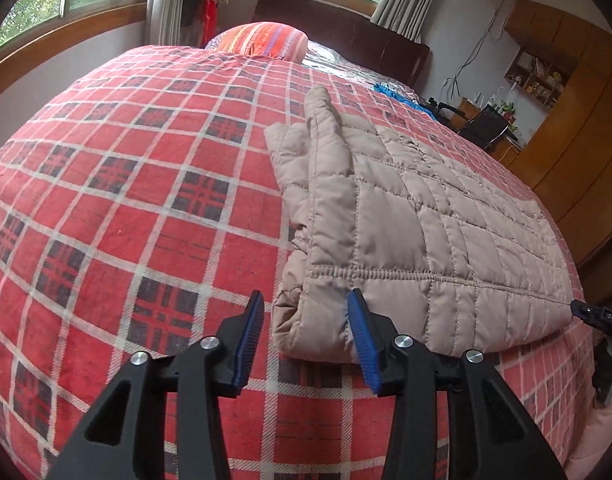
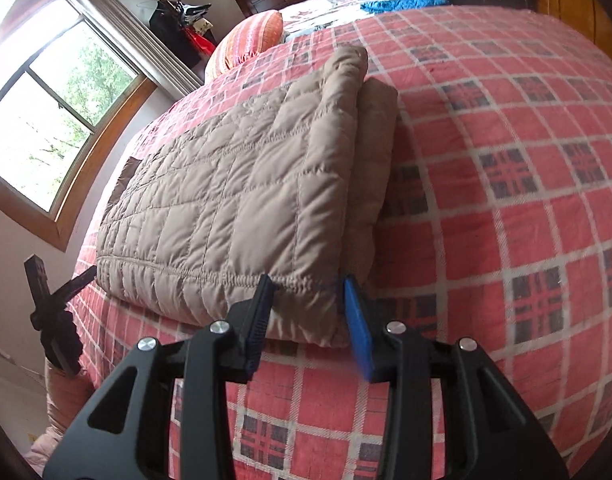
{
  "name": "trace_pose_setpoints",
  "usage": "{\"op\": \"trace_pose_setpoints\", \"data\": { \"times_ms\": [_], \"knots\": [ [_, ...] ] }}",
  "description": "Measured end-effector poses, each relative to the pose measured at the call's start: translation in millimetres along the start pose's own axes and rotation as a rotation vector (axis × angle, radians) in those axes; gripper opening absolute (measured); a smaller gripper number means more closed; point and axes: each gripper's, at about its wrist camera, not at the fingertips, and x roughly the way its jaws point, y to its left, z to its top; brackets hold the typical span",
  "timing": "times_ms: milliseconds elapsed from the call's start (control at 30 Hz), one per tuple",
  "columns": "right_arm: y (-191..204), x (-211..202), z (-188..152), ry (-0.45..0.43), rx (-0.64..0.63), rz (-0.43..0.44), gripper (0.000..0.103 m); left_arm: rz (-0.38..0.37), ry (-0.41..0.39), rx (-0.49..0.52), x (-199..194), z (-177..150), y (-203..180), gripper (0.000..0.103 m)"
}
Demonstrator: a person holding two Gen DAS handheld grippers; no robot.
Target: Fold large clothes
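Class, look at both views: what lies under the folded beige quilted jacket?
The jacket rests on the red plaid bedspread, which shows all round it. At its near corner, folded layers are stacked beneath the top panel. Anything inside those folds is covered.

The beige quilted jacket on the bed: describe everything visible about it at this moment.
The beige quilted jacket is puffy, with stitched square panels and a gathered hem band. It lies folded lengthwise on the red plaid bedspread, sleeve layers stacked along its edges, hem at the near edge of the bed. The left gripper and the right gripper, both open, each straddle a hem corner; neither has closed on it. A darker patch shows on its window side.
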Motion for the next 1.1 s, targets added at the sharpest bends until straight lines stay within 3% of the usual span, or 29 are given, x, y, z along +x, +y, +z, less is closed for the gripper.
{"op": "trace_pose_setpoints", "data": {
  "times_ms": [100, 167, 267, 333, 533, 767, 1100],
  "knots": [
    [0, 10, -3, 0.013, -0.013, -0.016, 0.034, -0.007, 0.007, -0.002, 4, -2, -4, 0.042],
    [1, 12, -4, 0.014, -0.013, -0.013, 0.028, -0.014, 0.012, -0.001, 6, -3, -8, 0.025],
    [6, 4, -3, -0.002, -0.033, -0.025, 0.017, -0.012, 0.008, -0.011, 4, -2, -12, 0.011],
    [6, -7, -1, -0.015, -0.023, 0.01, 0.009, -0.034, 0.006, -0.03, -1, -1, -11, 0.008],
    [9, -16, 0, -0.003, -0.023, 0.001, 0.008, -0.089, -0.012, -0.048, -18, 1, -3, 0.006],
    [-17, 13, -8, 0.061, 0.05, 0.022, 0.008, -0.091, 0.048, -0.064, 14, -11, 15, 0.006],
    [-25, 23, -10, 0.068, 0.072, 0.02, 0.009, -0.009, 0.028, 0.021, 19, -17, 2, 0.008]
  ]
}}
